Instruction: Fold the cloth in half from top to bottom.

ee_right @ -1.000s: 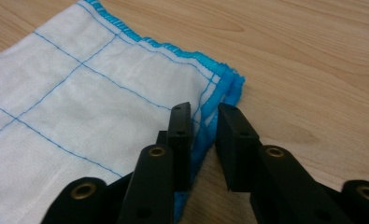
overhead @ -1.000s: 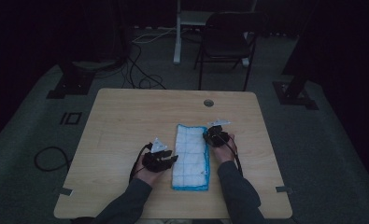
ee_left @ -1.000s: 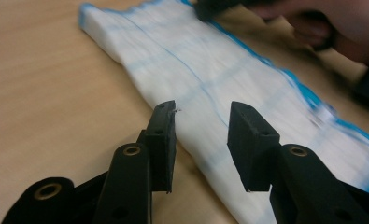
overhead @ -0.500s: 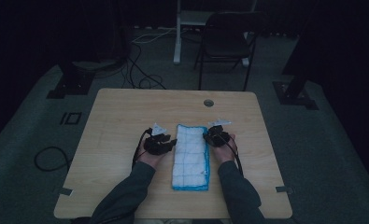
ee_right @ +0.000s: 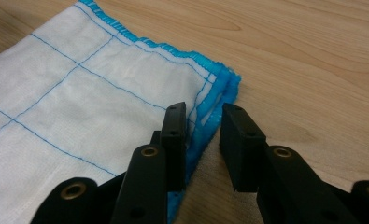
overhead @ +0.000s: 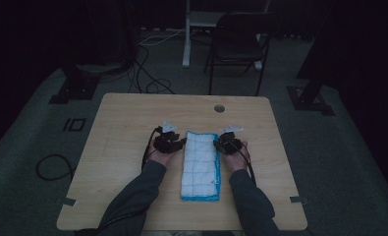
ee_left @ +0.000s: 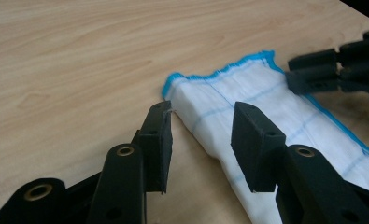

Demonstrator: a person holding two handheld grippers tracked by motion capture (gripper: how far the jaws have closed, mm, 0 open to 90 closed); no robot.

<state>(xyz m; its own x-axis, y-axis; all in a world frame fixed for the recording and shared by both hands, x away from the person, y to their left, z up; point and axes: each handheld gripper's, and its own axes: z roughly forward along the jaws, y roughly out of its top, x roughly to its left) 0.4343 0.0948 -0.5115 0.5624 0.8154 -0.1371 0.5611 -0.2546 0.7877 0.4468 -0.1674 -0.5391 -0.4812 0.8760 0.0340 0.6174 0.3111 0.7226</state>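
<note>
A folded white cloth (overhead: pixel 200 167) with blue grid lines and a blue hem lies lengthwise in the middle of the wooden table (overhead: pixel 127 118). My left gripper (overhead: pixel 174 143) is at its far left corner. In the left gripper view the jaws stand open (ee_left: pixel 201 140) on either side of that corner of the cloth (ee_left: pixel 229 91), and the right gripper (ee_left: pixel 341 70) shows across it. My right gripper (overhead: pixel 226 144) is at the far right corner. Its jaws (ee_right: pixel 203 135) are narrowly open, with the blue hem of the cloth (ee_right: pixel 79 93) between them.
A round cable hole (overhead: pixel 219 107) sits near the table's far edge. Beyond the table stand a dark chair (overhead: pixel 240 44) and a white post (overhead: pixel 186 34). Cables (overhead: pixel 54 167) lie on the floor to the left.
My left gripper has moved away from the person along the cloth's left edge to its far corner. The right gripper and the cloth have stayed put.
</note>
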